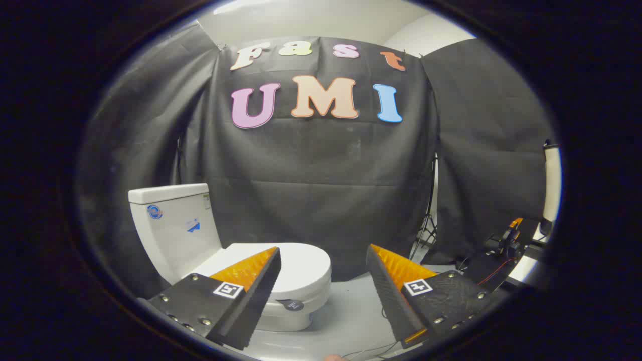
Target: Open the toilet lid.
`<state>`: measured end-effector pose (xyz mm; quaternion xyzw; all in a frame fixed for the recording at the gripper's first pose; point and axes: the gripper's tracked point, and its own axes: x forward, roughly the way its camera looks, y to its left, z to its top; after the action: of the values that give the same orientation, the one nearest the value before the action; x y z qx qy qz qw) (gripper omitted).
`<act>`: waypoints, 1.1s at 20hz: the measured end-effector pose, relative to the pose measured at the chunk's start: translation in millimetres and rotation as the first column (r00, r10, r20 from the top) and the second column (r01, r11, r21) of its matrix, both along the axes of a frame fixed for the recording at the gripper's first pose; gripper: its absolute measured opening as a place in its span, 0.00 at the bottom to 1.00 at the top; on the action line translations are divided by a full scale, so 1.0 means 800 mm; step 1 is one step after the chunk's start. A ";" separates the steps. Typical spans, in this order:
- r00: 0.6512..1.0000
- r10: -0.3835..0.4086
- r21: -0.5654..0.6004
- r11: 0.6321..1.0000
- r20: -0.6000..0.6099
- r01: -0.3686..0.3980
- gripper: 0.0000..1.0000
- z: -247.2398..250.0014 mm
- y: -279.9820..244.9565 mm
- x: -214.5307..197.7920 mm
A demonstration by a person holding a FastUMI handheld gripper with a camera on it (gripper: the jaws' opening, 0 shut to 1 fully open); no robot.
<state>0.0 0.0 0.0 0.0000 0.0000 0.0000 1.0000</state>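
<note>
The claw (323, 260) stood wide apart and held nothing, while the toilet lid (296, 263) lay shut on the white toilet (173, 223) at the lower left of the frame, behind the left finger.

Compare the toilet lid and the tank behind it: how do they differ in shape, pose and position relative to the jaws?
The toilet lid lies flat and closed, rounded in outline; the tank stands upright and boxy. The lid sits just beyond the left finger, partly hidden by it; the tank is farther back. The tank carries blue stickers; the lid top looks plain. Both are glossy white. The gripper is open, touching neither.
</note>
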 end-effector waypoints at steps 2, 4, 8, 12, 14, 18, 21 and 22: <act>1.000 -0.002 0.004 1.000 -0.006 0.002 1.00 -0.004 -0.001 0.001; 1.000 -0.004 0.011 1.000 -0.019 0.004 1.00 -0.011 -0.001 0.005; 0.999 -0.016 0.035 0.999 -0.048 0.018 1.00 -0.026 -0.001 0.013; 0.997 -0.035 0.064 0.997 -0.062 0.039 1.00 -0.032 -0.002 0.019; 0.998 -0.030 0.047 0.998 -0.056 0.033 1.00 -0.031 0.005 0.021; 0.999 -0.016 0.007 1.000 -0.042 0.016 1.00 -0.028 0.014 0.024; 0.998 -0.015 0.010 1.000 -0.054 0.015 1.00 -0.034 0.014 0.028; 0.998 -0.020 0.009 1.000 -0.060 0.020 1.00 -0.036 0.011 0.029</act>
<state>23.3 8.9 -29.0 0.0047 0.0298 -0.0101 0.9995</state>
